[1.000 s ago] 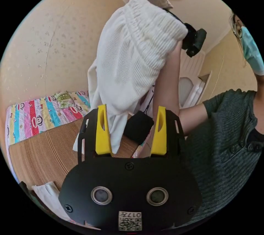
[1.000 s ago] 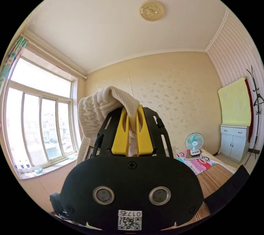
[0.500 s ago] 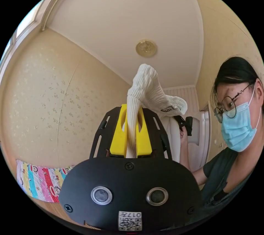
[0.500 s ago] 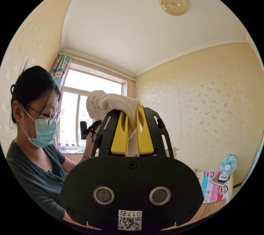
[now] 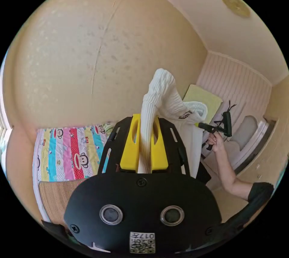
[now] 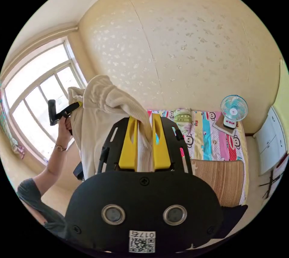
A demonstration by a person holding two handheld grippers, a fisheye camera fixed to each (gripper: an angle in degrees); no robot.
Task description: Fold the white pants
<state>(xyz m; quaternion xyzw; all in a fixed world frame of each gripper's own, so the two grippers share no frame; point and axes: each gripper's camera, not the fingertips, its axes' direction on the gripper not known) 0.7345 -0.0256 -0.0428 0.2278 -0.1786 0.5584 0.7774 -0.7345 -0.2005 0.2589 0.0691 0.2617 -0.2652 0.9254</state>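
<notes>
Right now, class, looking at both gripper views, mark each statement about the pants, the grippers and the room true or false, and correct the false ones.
1. The left gripper is shut on the white pants. True.
2. The right gripper is open. False: it is shut on the pants too.
3. The pants lie flat on the bed. False: they hang in the air between the grippers.
4. A small fan stands on the bed. True.

I count one pair of pants [image 5: 162, 95], two grippers [image 5: 144, 119] [image 6: 144, 117], one fan [image 6: 234, 111], one bed [image 6: 222, 176].
</notes>
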